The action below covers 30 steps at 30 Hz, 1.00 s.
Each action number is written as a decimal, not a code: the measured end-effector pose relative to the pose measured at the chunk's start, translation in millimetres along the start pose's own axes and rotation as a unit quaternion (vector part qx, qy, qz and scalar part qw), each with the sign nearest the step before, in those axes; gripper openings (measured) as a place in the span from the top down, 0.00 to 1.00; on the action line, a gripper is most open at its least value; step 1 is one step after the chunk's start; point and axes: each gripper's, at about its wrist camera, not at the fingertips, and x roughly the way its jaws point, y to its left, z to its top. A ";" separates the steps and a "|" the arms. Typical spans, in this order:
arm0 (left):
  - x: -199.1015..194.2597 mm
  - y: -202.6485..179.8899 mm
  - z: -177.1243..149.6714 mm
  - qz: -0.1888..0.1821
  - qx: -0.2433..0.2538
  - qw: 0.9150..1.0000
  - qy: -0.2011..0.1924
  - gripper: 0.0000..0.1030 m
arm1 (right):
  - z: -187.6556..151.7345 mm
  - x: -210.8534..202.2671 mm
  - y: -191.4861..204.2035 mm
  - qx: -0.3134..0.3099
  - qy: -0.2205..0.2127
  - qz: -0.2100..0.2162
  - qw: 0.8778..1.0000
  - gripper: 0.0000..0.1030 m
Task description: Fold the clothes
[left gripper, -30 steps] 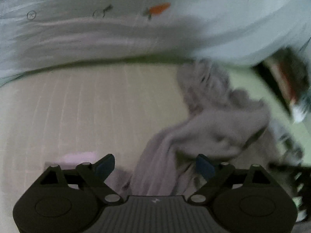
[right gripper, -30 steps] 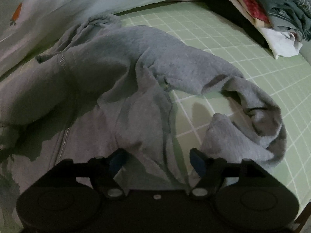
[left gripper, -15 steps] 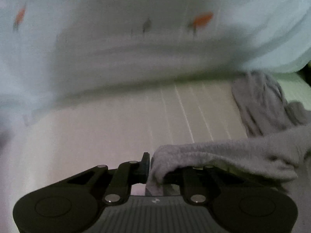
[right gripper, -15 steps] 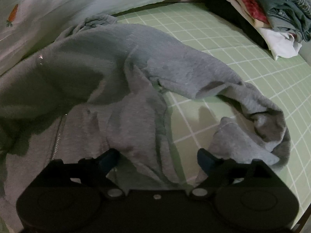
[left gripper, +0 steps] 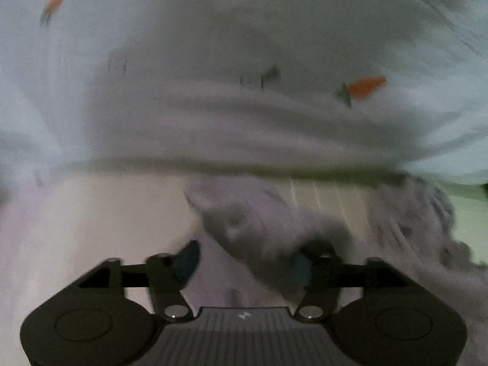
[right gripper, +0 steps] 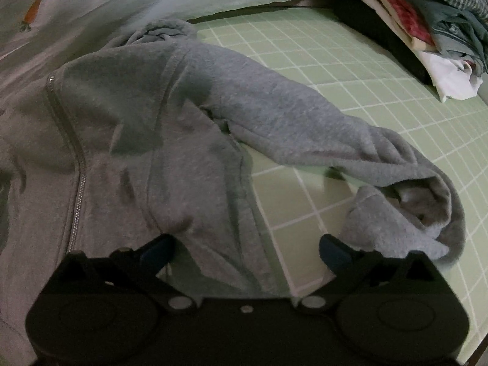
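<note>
A grey zip hoodie [right gripper: 170,140] lies front up on the green checked mat [right gripper: 350,70], zipper [right gripper: 77,177] to the left, its right sleeve [right gripper: 320,134] curled out to the right. My right gripper [right gripper: 245,251] is open, low over the hoodie's hem and side edge. In the blurred left wrist view my left gripper [left gripper: 245,263] is open; a grey sleeve end [left gripper: 244,228] lies loose between its fingers, draped over the right finger [left gripper: 300,267].
A pale bedsheet with carrot prints [right gripper: 91,3] bunches along the far edge and also shows in the left wrist view [left gripper: 244,76]. A stack of folded clothes [right gripper: 427,21] sits at the far right on the mat.
My left gripper was shut on the sleeve end half a second ago; now its jaws stand open and the sleeve lies loose. My right gripper opened wider and the hoodie body flattened.
</note>
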 end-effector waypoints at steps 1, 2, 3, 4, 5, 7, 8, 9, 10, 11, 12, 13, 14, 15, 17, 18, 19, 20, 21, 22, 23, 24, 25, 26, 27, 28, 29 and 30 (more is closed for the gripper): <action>-4.2 5.1 -13.3 -0.010 -0.015 1.000 0.014 0.30 | 0.7 0.7 -0.4 -0.001 -0.001 0.000 1.000 0.00; -8.7 8.3 -26.4 -0.027 -0.023 0.999 0.028 0.30 | 1.5 1.3 -0.8 -0.002 -0.001 0.000 1.000 0.00; -13.2 11.1 -39.4 -0.044 -0.030 0.998 0.043 0.30 | 3.3 2.6 -1.5 -0.003 -0.002 0.002 1.000 0.00; -17.8 14.0 -52.5 -0.061 -0.038 0.996 0.057 0.29 | 5.2 3.9 -2.3 -0.004 -0.003 0.003 1.000 0.00; -22.4 16.9 -65.5 -0.078 -0.045 0.993 0.072 0.29 | 7.1 5.3 -3.0 -0.006 -0.003 0.004 1.000 0.00; -23.7 17.6 -86.4 -0.102 -0.049 0.989 0.096 0.26 | 10.8 7.9 -4.6 -0.008 -0.005 0.006 1.000 0.00; -23.2 16.7 -95.6 -0.111 -0.052 0.987 0.108 0.26 | 11.3 8.0 -4.7 -0.009 -0.004 0.006 1.000 0.00; -22.1 14.8 -101.5 -0.114 -0.053 0.986 0.114 0.26 | 11.8 8.1 -4.9 -0.009 -0.004 0.007 1.000 0.00; -20.9 12.7 -106.8 -0.117 -0.053 0.985 0.119 0.26 | 12.3 8.3 -5.1 -0.010 -0.004 0.008 1.000 0.00; -19.7 10.7 -112.1 -0.119 -0.053 0.984 0.124 0.26 | 12.4 8.0 -5.8 -0.011 -0.003 0.010 1.000 0.00; -18.5 8.6 -117.5 -0.121 -0.053 0.983 0.129 0.26 | 11.7 6.8 -7.3 -0.011 -0.002 0.013 1.000 0.00; -20.2 7.4 -121.9 -0.126 -0.056 0.982 0.128 0.26 | 11.0 5.6 -8.8 -0.011 0.000 0.016 1.000 0.01; -22.3 6.3 -126.3 -0.132 -0.060 0.981 0.126 0.26 | 9.0 3.6 -10.3 -0.010 0.002 0.019 1.000 0.01; -24.1 5.7 -129.2 -0.142 -0.065 0.980 0.126 0.26 | 7.5 2.1 -11.8 -0.010 0.004 0.022 1.000 0.01; -27.6 4.6 -134.7 -0.166 -0.075 0.975 0.127 0.26 | 1.4 -2.5 -15.8 -0.008 0.005 0.033 0.999 0.02; -28.4 3.5 -138.1 -0.173 -0.077 0.974 0.127 0.26 | -1.7 -4.9 -16.8 -0.009 0.006 0.038 0.999 0.03; -29.0 2.4 -141.6 -0.180 -0.077 0.972 0.128 0.26 | -4.9 -7.5 -17.8 -0.012 0.008 0.041 0.999 0.03; -27.9 3.6 -146.1 -0.185 -0.087 0.970 0.131 0.26 | -9.0 -9.7 -18.2 -0.013 0.010 0.043 0.999 0.03; -26.5 5.2 -150.7 -0.191 -0.099 0.967 0.134 0.27 | -12.4 -12.0 -19.7 -0.014 0.010 0.047 0.999 0.04; -25.2 6.9 -155.3 -0.197 -0.110 0.964 0.137 0.28 | -15.7 -14.2 -21.2 -0.015 0.010 0.050 0.999 0.04; -26.4 9.9 -158.0 -0.201 -0.124 0.962 0.134 0.35 | -19.1 -16.4 -22.7 -0.016 0.011 0.054 0.998 0.04; -27.5 12.2 -159.8 -0.203 -0.135 0.960 0.135 0.50 | -22.3 -18.1 -23.6 -0.019 0.010 0.055 0.998 0.04; -28.6 14.3 -161.5 -0.205 -0.144 0.958 0.137 0.58 | -25.5 -19.8 -24.9 -0.021 0.009 0.055 0.998 0.04; -31.1 14.9 -163.3 -0.195 -0.147 0.960 0.136 0.74 | -28.6 -21.4 -26.3 -0.022 0.008 0.056 0.998 0.04; -33.8 15.1 -165.2 -0.183 -0.150 0.963 0.133 0.81 | -31.8 -23.0 -27.7 -0.024 0.007 0.056 0.998 0.03; -37.5 14.7 -166.5 -0.172 -0.146 0.965 0.133 0.84 | -34.5 -24.2 -28.2 -0.026 0.006 0.056 0.998 0.03; -44.3 14.3 -167.9 -0.162 -0.139 0.969 0.127 0.87 | -37.2 -25.5 -28.7 -0.028 0.005 0.055 0.998 0.03; -54.3 12.4 -168.0 -0.158 -0.128 0.972 0.116 0.87 | -39.9 -26.7 -29.3 -0.030 0.003 0.054 0.998 0.03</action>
